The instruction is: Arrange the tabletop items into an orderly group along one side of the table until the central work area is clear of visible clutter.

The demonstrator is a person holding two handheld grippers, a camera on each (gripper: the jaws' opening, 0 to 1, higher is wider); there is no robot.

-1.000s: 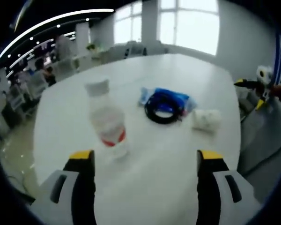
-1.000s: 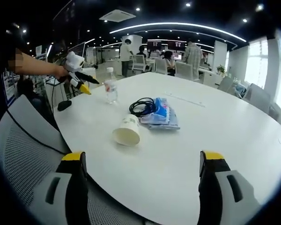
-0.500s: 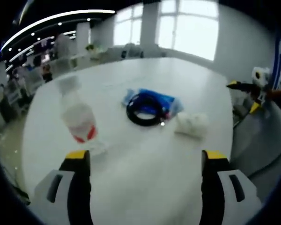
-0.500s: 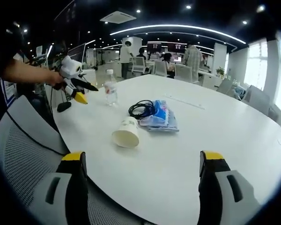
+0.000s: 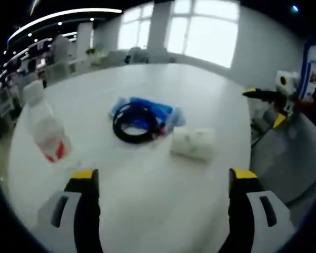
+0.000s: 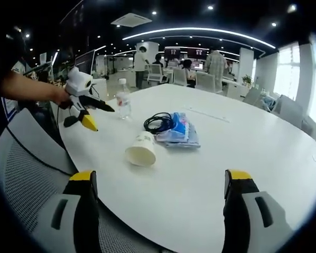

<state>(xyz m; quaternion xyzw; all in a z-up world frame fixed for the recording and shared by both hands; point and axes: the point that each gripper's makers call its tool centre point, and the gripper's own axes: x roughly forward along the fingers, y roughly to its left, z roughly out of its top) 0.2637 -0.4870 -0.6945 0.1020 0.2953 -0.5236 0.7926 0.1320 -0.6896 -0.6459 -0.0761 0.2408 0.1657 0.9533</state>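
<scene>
Both grippers (image 5: pixel 160 182) (image 6: pixel 160 182) spread apart, empty. Tipped white paper cup (image 6: pixel 140 149) on white worktop (image 6: pixel 242 142): probably light, crushable; best pinched gently across the rim.

A smooth, matt white table (image 6: pixel 242 147); a clear plastic bottle (image 6: pixel 124 103) with a white cap; a paper cup (image 6: pixel 141 149); a glossy blue plastic packet (image 6: pixel 178 130); a black rubbery cable coil (image 6: pixel 159 122).

Bottle (image 5: pixel 46 134), black cable (image 5: pixel 134 122), tipped paper cup (image 5: pixel 193 143) on table (image 5: pixel 163 211).
</scene>
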